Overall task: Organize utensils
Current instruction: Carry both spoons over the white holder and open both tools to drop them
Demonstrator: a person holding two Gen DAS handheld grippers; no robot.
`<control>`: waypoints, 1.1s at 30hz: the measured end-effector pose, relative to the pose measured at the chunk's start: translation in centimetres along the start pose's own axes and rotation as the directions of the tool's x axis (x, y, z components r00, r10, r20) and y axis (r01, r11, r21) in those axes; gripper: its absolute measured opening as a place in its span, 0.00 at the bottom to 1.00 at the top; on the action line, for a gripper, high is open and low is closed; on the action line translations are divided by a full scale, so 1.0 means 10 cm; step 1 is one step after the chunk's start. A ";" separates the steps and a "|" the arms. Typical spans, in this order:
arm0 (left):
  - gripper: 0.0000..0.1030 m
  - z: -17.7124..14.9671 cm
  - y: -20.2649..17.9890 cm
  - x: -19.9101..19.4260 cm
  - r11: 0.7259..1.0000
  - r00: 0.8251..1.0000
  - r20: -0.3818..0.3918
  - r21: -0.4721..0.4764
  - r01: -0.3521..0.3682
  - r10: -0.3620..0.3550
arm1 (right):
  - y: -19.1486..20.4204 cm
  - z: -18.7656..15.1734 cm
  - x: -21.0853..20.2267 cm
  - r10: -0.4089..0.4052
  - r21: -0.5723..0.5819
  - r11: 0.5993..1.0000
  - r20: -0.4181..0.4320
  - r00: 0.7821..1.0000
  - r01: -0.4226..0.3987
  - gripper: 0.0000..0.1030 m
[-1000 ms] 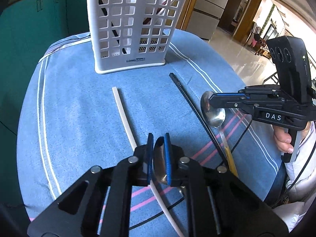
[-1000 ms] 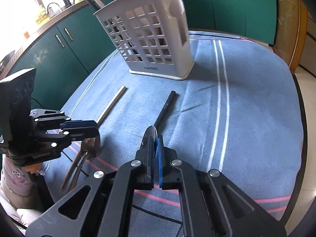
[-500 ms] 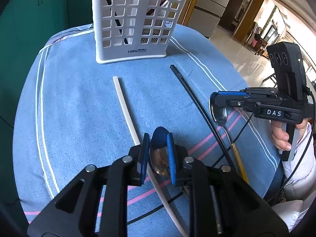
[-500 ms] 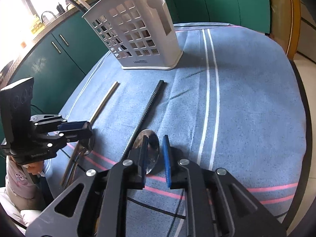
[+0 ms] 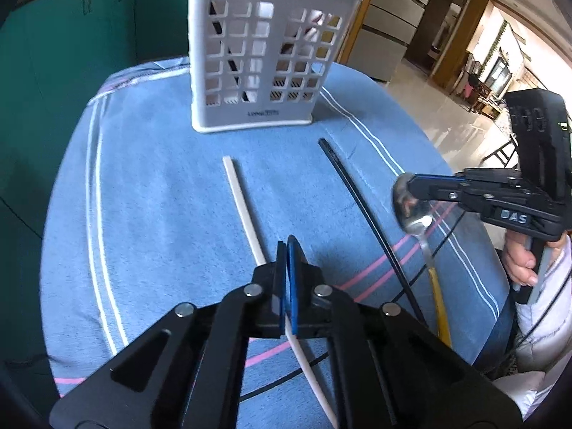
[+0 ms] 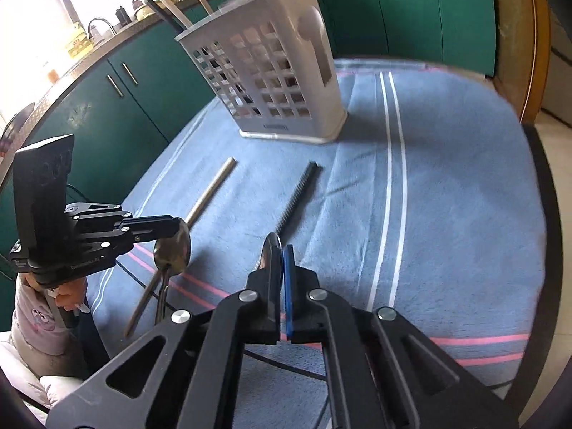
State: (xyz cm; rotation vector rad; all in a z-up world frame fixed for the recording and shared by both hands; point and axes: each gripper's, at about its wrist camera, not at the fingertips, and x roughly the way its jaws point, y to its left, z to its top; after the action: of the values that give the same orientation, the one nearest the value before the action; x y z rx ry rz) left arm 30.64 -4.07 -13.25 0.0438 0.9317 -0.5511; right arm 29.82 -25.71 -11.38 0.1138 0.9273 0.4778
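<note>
Both tongs, left gripper [image 5: 287,282] and right gripper [image 6: 280,279], apparently pinch stiff, slippery metal spoons [image 6: 171,250] by their bowls; gripping the handles seems steadier.

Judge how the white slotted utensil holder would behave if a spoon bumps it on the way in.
The utensil holder stands tall on a narrow base, so it may tip. Thin perforated plastic suggests it is light. On the blue cloth it would probably rock rather than slide.
</note>
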 end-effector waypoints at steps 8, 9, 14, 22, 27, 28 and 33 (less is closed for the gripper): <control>0.01 0.07 -0.01 -0.41 0.995 0.986 0.133 -0.015 -0.095 0.096 | 0.23 0.13 -0.32 -0.133 -0.064 0.988 0.111 0.985 0.141 0.03; 0.01 0.10 -0.01 -0.48 0.995 0.982 0.161 -0.020 -0.100 0.102 | 0.27 0.16 -0.37 -0.152 -0.070 0.984 0.134 0.979 0.163 0.03; 0.01 0.36 -0.01 -0.92 0.984 0.934 0.310 -0.078 -0.163 0.179 | 0.43 0.30 -0.57 -0.218 -0.083 0.966 0.243 0.945 0.244 0.03; 0.01 1.03 0.07 -1.69 0.933 0.756 0.550 -0.248 -0.260 0.356 | 0.79 0.79 -1.08 -0.273 -0.068 0.933 0.506 0.818 0.353 0.02; 0.01 1.41 0.12 -1.83 0.883 0.654 0.594 -0.347 -0.317 0.468 | 0.94 1.22 -1.23 -0.293 -0.029 0.915 0.636 0.714 0.402 0.02; 0.01 1.48 0.12 -1.83 0.866 0.628 0.598 -0.367 -0.340 0.499 | 0.95 1.28 -1.23 -0.304 -0.020 0.909 0.653 0.693 0.417 0.02; 0.01 1.69 0.12 -1.71 0.801 0.540 0.592 -0.421 -0.426 0.598 | 1.00 1.63 -1.14 -0.381 0.038 0.849 0.734 0.562 0.526 0.02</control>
State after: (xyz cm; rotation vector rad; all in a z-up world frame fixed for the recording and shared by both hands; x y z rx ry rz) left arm 35.86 -0.23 9.92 -0.0965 0.1703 0.1334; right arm 33.50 -20.09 9.91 -0.1160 0.0887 -0.0061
